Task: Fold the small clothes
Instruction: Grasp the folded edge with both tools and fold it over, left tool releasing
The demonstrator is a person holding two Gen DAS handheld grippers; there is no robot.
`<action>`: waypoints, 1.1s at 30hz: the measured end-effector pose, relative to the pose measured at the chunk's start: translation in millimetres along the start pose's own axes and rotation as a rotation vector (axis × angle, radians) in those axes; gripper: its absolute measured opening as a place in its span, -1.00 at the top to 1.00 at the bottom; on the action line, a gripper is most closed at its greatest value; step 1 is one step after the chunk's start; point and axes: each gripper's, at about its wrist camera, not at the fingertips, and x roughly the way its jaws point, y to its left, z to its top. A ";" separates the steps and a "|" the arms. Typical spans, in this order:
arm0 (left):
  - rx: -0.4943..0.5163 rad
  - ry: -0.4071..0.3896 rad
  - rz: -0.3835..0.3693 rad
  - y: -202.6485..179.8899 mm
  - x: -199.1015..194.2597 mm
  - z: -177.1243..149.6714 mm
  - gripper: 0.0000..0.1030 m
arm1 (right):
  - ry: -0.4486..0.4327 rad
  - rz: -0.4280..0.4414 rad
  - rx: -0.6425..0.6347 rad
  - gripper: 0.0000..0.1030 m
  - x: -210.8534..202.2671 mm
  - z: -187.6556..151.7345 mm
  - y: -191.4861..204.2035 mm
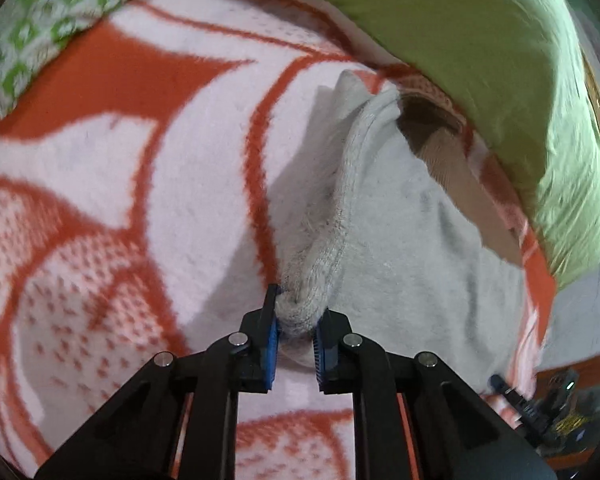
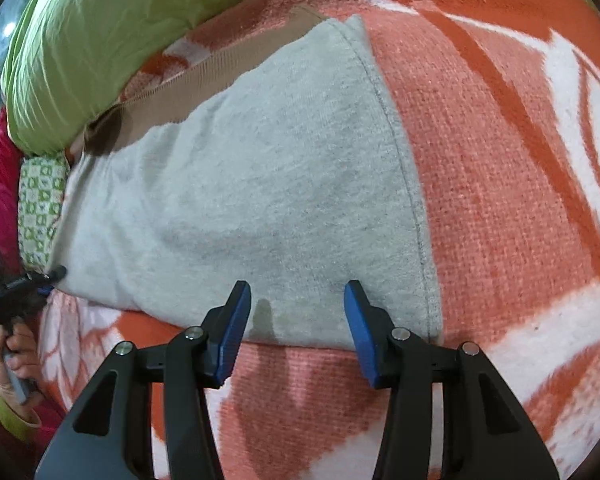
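Grey garment (image 2: pixel 260 200) lies spread on orange-and-white blanket (image 2: pixel 500 200), tan band (image 2: pixel 220 68) along far edge, near green quilt (image 2: pixel 120 28). Left gripper (image 1: pixel 296 320) pinches bunched ribbed hem (image 1: pixel 320 256) of garment, blue pads clamped tight on it. Right gripper (image 2: pixel 296 320) wide apart, holding nothing, fingers over garment's near edge. Green-patterned pillow (image 1: pixel 48 20) beyond.

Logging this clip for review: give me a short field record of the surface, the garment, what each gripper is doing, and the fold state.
surface: orange and white blanket
garment: grey cloth, spread mostly flat
left gripper: shut on a bunched hem of the grey cloth
right gripper: open, at the near edge of the cloth, holding nothing
nearby: green pillow; tan garment under the far edge of the cloth
fold state: no fold visible yet
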 end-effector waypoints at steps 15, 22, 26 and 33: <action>0.010 0.045 -0.004 7.9 4.4 4.1 0.76 | -0.056 -0.091 0.190 0.72 -21.0 -4.1 -25.0; 0.023 0.085 0.041 20.3 16.4 -4.5 0.76 | -0.072 -0.096 0.162 0.76 -47.5 -8.1 -38.9; 0.011 0.095 0.026 29.8 25.3 -8.3 0.70 | 0.003 -0.110 0.182 0.72 -32.0 -10.9 -45.9; -0.045 0.134 0.030 38.2 2.6 -17.2 -0.19 | -0.170 -0.146 0.104 0.63 -78.1 5.9 -10.0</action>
